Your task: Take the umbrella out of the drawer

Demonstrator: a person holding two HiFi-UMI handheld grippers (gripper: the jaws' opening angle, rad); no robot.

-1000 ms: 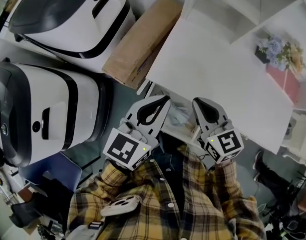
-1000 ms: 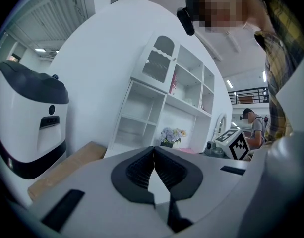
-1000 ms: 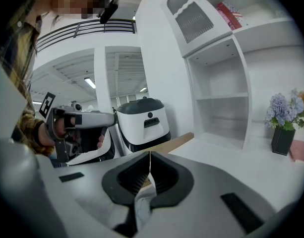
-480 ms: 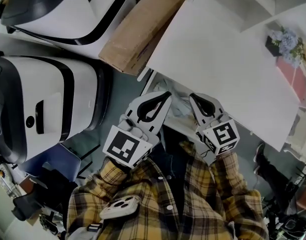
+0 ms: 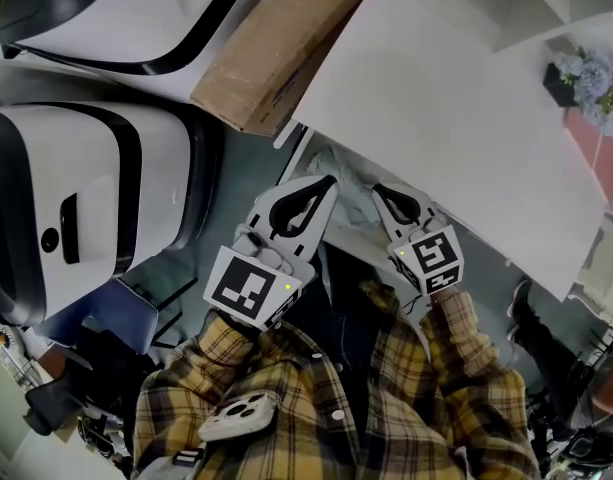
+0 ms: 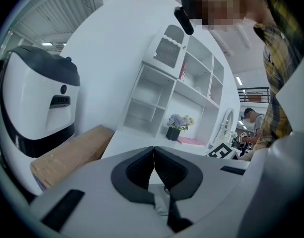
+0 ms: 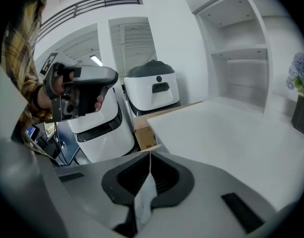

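Looking down in the head view, both grippers point at the front edge of a white table (image 5: 456, 118). My left gripper (image 5: 333, 180) (image 6: 153, 148) is shut, its pads touching and nothing between them. My right gripper (image 5: 376, 188) (image 7: 151, 153) is shut too and holds nothing. Between their tips, under the table edge, lies a pale crumpled thing (image 5: 348, 190) in what looks like an open drawer. I cannot tell whether it is the umbrella. Neither gripper view shows the drawer's inside.
A brown cardboard box (image 5: 276, 48) leans at the table's left corner. Two large white and black machines (image 5: 76, 198) (image 5: 106, 8) stand on the floor to the left. A white shelf unit (image 6: 171, 93) and a pot of flowers (image 5: 586, 78) stand at the table's far side.
Both grippers have sunk towards the table's front edge, the right one further. Their jaws stayed shut.
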